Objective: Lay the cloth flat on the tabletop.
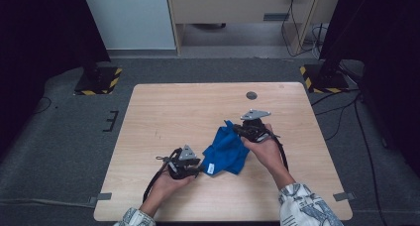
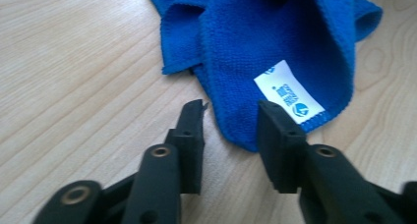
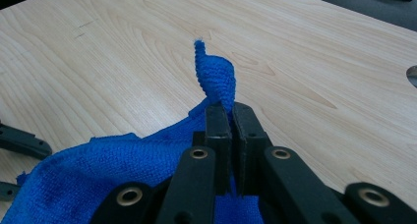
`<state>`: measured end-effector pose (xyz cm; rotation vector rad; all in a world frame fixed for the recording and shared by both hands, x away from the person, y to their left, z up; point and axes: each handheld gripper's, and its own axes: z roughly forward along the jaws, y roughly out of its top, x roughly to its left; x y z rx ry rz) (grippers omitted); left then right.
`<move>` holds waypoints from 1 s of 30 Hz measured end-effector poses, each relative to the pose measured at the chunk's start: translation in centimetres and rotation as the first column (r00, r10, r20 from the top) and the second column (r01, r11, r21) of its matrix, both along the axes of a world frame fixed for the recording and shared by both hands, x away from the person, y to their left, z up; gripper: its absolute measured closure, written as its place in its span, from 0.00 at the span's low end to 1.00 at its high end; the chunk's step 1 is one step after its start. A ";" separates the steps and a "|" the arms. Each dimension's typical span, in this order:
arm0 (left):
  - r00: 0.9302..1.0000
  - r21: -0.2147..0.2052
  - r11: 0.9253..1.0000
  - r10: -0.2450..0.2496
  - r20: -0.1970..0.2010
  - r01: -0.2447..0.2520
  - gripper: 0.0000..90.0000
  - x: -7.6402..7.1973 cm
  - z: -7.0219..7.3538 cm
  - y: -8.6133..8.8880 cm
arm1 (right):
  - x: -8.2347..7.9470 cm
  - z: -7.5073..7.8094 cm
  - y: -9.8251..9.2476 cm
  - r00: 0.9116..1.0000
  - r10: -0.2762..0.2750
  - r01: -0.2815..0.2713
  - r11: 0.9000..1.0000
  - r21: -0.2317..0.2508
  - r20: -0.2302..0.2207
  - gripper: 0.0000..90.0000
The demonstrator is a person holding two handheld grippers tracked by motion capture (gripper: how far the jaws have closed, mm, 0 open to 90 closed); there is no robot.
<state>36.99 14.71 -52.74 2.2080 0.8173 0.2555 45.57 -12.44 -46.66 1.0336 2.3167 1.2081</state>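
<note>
A crumpled blue cloth (image 1: 228,149) lies on the wooden table (image 1: 173,112) between my two grippers. My right gripper (image 1: 236,129) is shut on the cloth's far upper edge; in the right gripper view a twisted corner of the blue cloth (image 3: 216,76) sticks up past the right gripper (image 3: 230,111), whose jaws are closed. My left gripper (image 1: 198,170) sits at the cloth's near left corner. In the left gripper view the left gripper (image 2: 231,111) stands open, the blue cloth (image 2: 275,42) reaching into the gap without the pads pressing it. A white label (image 2: 290,91) lies by the right jaw.
A round hole (image 1: 251,95) is set in the table near its far edge. Two stand bases with yellow-black tape (image 1: 97,81) (image 1: 322,78) sit on the floor beyond the far corners. Bare wood surrounds the cloth on all sides.
</note>
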 end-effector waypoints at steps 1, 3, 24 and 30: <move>1.000 0.006 1.000 -0.003 -0.004 0.003 0.77 -0.1 0.1 0.0 | 0.0 0.0 0.0 1.000 -0.004 0.004 1.000 0.002 -0.001 0.97; 1.000 0.005 1.000 -0.005 -0.009 0.005 0.81 -0.1 0.1 0.0 | 0.0 0.0 0.0 1.000 -0.005 0.005 1.000 0.002 -0.001 0.97; 0.992 -0.183 0.976 0.123 0.028 -0.116 1.00 1.2 3.6 2.3 | -0.2 0.7 -2.6 0.999 -0.044 0.043 0.998 0.038 0.024 0.97; 0.990 -0.184 0.975 0.133 0.048 -0.122 1.00 2.0 4.8 2.1 | -0.7 1.5 -3.7 0.997 -0.074 0.072 0.995 0.066 0.035 0.97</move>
